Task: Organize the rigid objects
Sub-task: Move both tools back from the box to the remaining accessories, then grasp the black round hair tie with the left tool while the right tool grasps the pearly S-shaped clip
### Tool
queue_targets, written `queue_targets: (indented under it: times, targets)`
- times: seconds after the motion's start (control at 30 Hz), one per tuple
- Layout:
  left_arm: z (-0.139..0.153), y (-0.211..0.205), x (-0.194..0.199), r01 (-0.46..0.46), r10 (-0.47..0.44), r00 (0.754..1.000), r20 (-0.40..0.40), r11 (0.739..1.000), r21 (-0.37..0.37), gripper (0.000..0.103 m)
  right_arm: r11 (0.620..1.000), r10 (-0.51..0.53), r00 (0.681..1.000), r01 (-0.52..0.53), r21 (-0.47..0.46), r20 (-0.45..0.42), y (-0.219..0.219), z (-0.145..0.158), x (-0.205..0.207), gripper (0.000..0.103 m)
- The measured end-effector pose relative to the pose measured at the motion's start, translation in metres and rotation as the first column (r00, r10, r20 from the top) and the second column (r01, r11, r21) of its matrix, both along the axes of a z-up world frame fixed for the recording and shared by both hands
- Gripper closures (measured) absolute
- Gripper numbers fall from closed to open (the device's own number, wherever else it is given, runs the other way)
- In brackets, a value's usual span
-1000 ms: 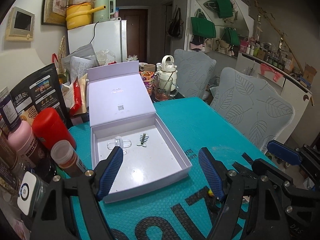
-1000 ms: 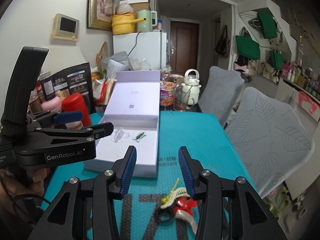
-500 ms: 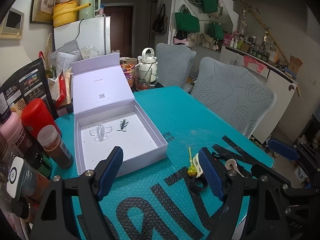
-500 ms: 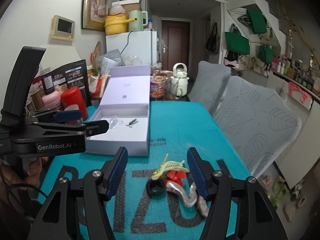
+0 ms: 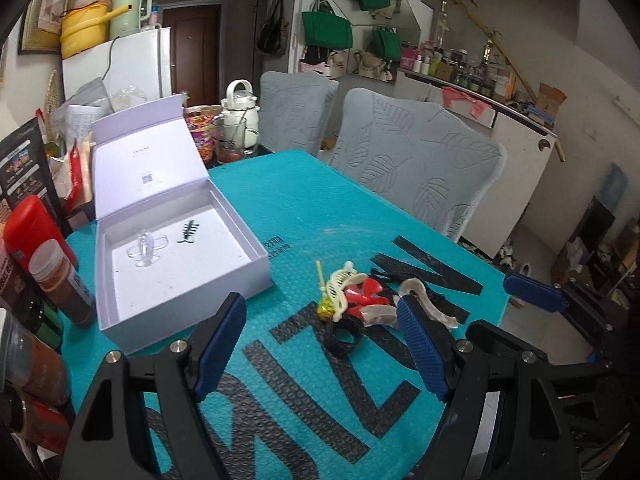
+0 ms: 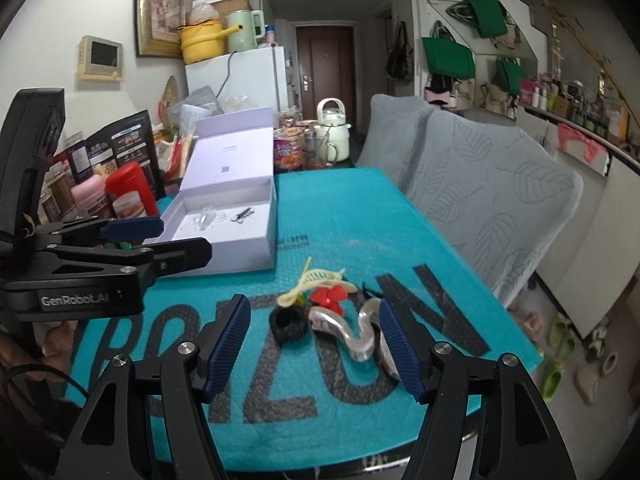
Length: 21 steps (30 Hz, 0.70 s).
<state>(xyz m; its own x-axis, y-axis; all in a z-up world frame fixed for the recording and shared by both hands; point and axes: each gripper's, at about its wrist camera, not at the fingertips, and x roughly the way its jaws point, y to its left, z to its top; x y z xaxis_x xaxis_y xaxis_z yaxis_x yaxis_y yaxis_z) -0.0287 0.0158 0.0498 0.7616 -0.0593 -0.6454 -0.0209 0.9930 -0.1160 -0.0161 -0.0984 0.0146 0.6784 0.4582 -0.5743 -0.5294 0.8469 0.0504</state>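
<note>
A pile of hair clips lies on the teal mat: a cream claw clip (image 5: pixel 340 284) (image 6: pixel 316 278), a red flower clip (image 5: pixel 366 294) (image 6: pixel 330 296), a black ring-shaped piece (image 5: pixel 340 336) (image 6: pixel 288 322) and a clear wavy clip (image 5: pixel 420 304) (image 6: pixel 356 334). An open lilac box (image 5: pixel 184 280) (image 6: pixel 248 254) holds a clear clip (image 5: pixel 145 246) (image 6: pixel 204 218) and a small black clip (image 5: pixel 189 232) (image 6: pixel 243 214). My left gripper (image 5: pixel 322 350) is open and empty, just short of the pile. My right gripper (image 6: pixel 314 350) is open and empty, straddling the pile's near side.
Jars and bottles (image 5: pixel 48 276) and packets crowd the table's left edge. A kettle (image 5: pixel 240 120) and cups stand at the far end. Two grey chairs (image 5: pixel 420 180) line the right side. The left gripper body (image 6: pixel 80 276) shows in the right wrist view.
Both grippers have pulled back toward the table's near end. The clip pile has come fully into view between the fingers. The right gripper's fingers have spread wider.
</note>
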Motion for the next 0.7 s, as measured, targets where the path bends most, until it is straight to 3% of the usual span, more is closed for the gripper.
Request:
queue_targets:
  times: [0.37,0.7]
  targets:
    - [-0.032,-0.020,0.014,0.065,-0.064,0.996,-0.061,0.998,0.019,0.025,0.997,-0.071,0.996,0.072,0.032,-0.049,-0.027,-0.034,0.003,0.028]
    - [-0.070,-0.024,0.037,0.098,-0.092,0.987,-0.133,0.995,0.035,0.025,0.996,-0.049,0.991,0.059,0.073,-0.128,-0.039,-0.070,0.026,0.025]
